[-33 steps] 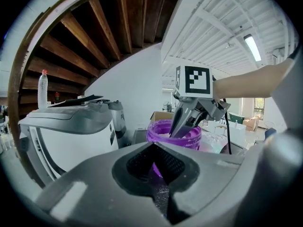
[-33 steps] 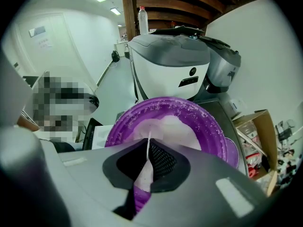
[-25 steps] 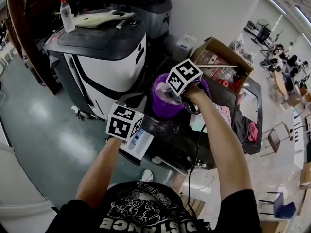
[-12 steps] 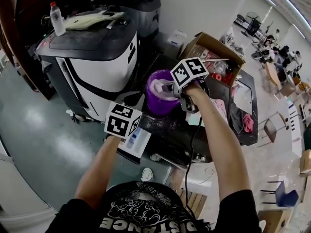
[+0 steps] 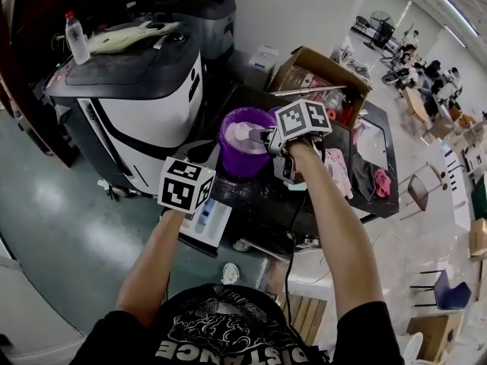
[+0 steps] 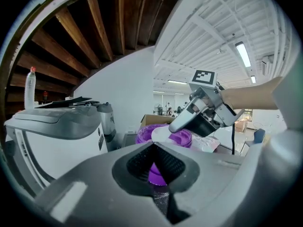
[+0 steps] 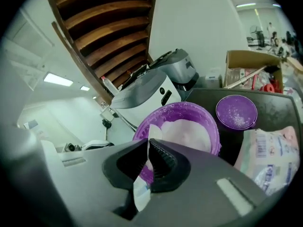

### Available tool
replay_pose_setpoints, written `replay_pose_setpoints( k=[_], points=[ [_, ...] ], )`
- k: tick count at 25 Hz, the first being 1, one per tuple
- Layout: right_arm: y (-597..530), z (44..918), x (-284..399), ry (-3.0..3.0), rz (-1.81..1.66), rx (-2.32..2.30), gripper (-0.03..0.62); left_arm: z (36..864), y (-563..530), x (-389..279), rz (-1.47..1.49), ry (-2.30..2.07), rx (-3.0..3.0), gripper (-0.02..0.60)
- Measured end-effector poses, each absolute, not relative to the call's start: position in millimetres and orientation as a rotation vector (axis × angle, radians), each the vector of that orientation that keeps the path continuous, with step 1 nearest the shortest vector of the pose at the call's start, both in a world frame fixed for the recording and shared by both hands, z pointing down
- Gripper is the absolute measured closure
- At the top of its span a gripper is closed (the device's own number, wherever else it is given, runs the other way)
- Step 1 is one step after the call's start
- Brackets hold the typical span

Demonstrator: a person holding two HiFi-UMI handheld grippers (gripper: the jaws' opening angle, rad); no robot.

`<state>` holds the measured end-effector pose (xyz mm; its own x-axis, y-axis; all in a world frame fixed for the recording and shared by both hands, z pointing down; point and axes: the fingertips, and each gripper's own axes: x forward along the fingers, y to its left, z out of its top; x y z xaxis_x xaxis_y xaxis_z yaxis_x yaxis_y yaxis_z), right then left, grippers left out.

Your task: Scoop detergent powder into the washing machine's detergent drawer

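The washing machine (image 5: 148, 116) stands at the left. Beside it, the left gripper (image 6: 152, 144) hangs over the pulled-out white detergent drawer (image 5: 204, 220), its fingers closed with nothing seen between them. Further right, a purple tub (image 5: 234, 158) of white detergent powder (image 7: 189, 131) sits on the dark tabletop (image 7: 274, 108). The right gripper (image 7: 148, 143) reaches over the tub, its fingers clamped on the thin handle of a white scoop (image 7: 142, 193) whose far end lies at the powder. A purple lid (image 7: 236, 111) dusted with powder and a detergent bag (image 7: 272, 157) lie to the right.
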<state>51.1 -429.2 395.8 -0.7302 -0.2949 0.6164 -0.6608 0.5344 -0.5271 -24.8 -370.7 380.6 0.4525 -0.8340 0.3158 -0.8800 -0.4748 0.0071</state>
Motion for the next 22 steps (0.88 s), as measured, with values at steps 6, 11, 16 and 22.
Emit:
replay_pose_setpoints(
  k=[6,11,16,22],
  points=[
    [-428.6,388.9,59.2,-2.428,1.26,0.853,0.557,378.3,-372.5,-22.1,0.404,-1.498,2.541,0.581],
    [-424.5,384.5,65.5,-2.51,1.42,0.869,0.557,378.6,-373.2,-16.4,0.411,-1.497,2.542,0.581],
    [-421.7,378.8,70.4,-2.588,1.57,0.877,0.557,378.4,-375.4,-11.3,0.421,-1.508,2.538,0.58],
    [-425.1,378.4,79.5,-2.65,1.826,0.882,0.557,377.0,-385.1,-11.0,0.422,-1.552,2.522,0.58]
  ],
)
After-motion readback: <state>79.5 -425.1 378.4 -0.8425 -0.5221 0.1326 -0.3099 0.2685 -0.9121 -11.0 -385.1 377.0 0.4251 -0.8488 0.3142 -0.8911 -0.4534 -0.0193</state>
